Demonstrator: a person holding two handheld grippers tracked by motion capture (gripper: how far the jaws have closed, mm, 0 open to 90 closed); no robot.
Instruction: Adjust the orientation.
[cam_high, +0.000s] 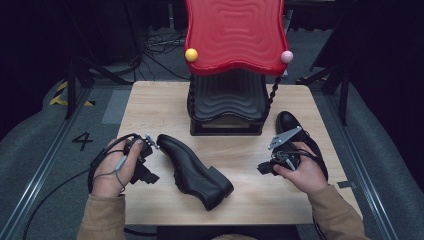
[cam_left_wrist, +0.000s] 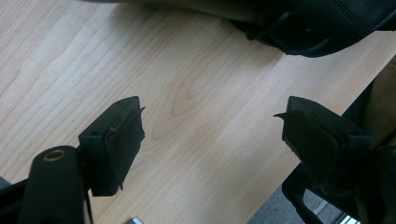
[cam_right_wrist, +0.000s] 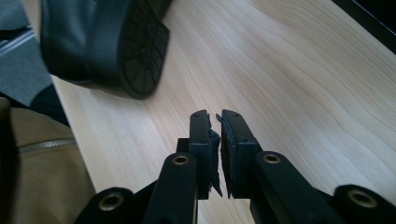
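Shoes, two black leather ones, lay on the wooden table: one shoe sat on its sole at the lower centre of the high view, toe toward the upper left and heel toward the lower right, and the second shoe lay at the right edge of the table, partly hidden behind the right hand. A black rack with a red wavy top stood at the upper centre, well apart from both shoes. The left gripper hovered just left of the central shoe, its jaws spread wide with nothing between them; in the left gripper view only bare wood lay between the pads, with the shoe's dark upper at the top right. The right gripper pointed toward the centre of the table, jaws drawn almost together on nothing, as the right gripper view confirmed, the shoe's heel lying at its upper left. Judged risks: the nearly closed right jaws could not take hold unless reopened; smooth leather might slip from narrow pads; a pinch at the toe alone would probably let the heavier heel swing down; the second shoe, close to the table edge, could be nudged off by the right hand.
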